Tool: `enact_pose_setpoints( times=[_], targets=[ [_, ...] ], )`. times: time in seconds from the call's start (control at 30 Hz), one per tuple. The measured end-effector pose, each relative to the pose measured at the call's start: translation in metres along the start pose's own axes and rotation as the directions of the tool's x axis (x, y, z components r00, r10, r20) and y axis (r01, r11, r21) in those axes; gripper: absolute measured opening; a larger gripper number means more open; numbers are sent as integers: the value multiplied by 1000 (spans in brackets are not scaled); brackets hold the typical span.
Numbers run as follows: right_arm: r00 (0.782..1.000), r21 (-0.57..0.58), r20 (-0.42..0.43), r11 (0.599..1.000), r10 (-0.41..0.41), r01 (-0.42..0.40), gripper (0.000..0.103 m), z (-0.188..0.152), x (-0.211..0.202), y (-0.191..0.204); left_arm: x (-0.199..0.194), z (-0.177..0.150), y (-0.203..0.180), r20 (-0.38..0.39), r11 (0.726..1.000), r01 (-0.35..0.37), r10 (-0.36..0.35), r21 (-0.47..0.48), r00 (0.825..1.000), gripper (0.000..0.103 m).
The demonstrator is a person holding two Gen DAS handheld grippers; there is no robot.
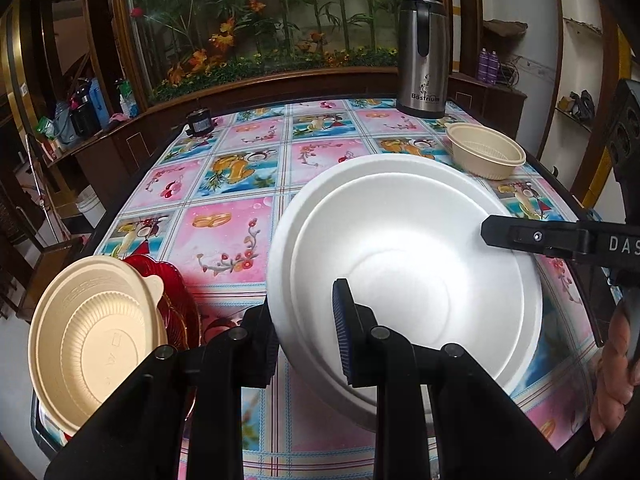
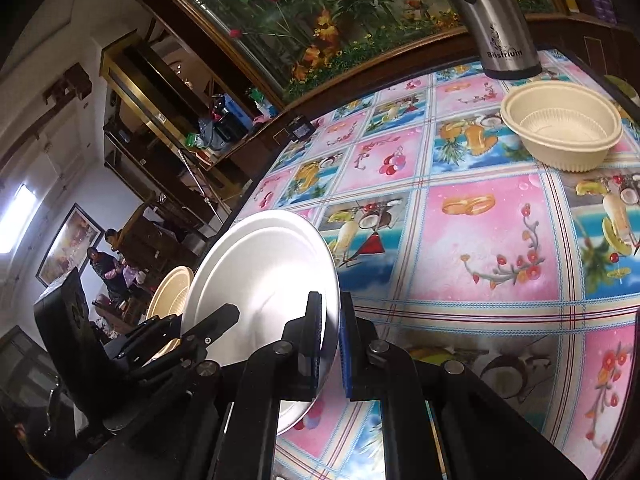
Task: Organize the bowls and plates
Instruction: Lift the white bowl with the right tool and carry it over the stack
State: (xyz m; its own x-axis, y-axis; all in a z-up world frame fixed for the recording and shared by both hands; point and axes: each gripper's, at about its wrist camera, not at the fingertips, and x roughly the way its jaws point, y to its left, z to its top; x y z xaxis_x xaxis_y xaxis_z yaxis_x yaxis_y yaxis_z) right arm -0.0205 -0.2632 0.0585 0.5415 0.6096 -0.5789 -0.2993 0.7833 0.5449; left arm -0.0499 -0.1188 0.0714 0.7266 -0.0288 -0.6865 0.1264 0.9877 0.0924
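Note:
Two nested white foam bowls [image 1: 404, 256] hang tilted above the table, the inner one sitting a little askew in the outer. My left gripper [image 1: 306, 340] is shut on their near rim, one pad inside and one outside. My right gripper [image 1: 490, 232] reaches in from the right over the opposite rim. In the right wrist view the white bowl [image 2: 260, 276] stands on edge, with my right gripper [image 2: 330, 344] shut on its rim and my left gripper [image 2: 224, 316] at the far side. A beige ribbed bowl [image 1: 486, 152] [image 2: 560, 124] sits upright on the table at the back right.
A beige bowl [image 1: 92, 344] and a red plate [image 1: 176, 292] lean in a rack at the table's front left. A steel thermos [image 1: 424, 52] [image 2: 500, 20] stands at the back edge, a small black object [image 1: 199, 120] at the back left. People [image 2: 108, 268] sit far behind.

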Motion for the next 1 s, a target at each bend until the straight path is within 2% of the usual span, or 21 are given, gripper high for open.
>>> enact_pose_setpoints(
  times=[0.6, 1.0],
  targets=[
    [1000, -74, 1, 997, -8, 9, 8, 6, 0, 51, -31, -6, 37, 60, 998, 12, -8, -68, 998, 22],
    [999, -152, -35, 988, 18, -23, 8, 9, 23, 106, -61, -11, 93, 112, 986, -30, 49, -162, 992, 22]
  ],
)
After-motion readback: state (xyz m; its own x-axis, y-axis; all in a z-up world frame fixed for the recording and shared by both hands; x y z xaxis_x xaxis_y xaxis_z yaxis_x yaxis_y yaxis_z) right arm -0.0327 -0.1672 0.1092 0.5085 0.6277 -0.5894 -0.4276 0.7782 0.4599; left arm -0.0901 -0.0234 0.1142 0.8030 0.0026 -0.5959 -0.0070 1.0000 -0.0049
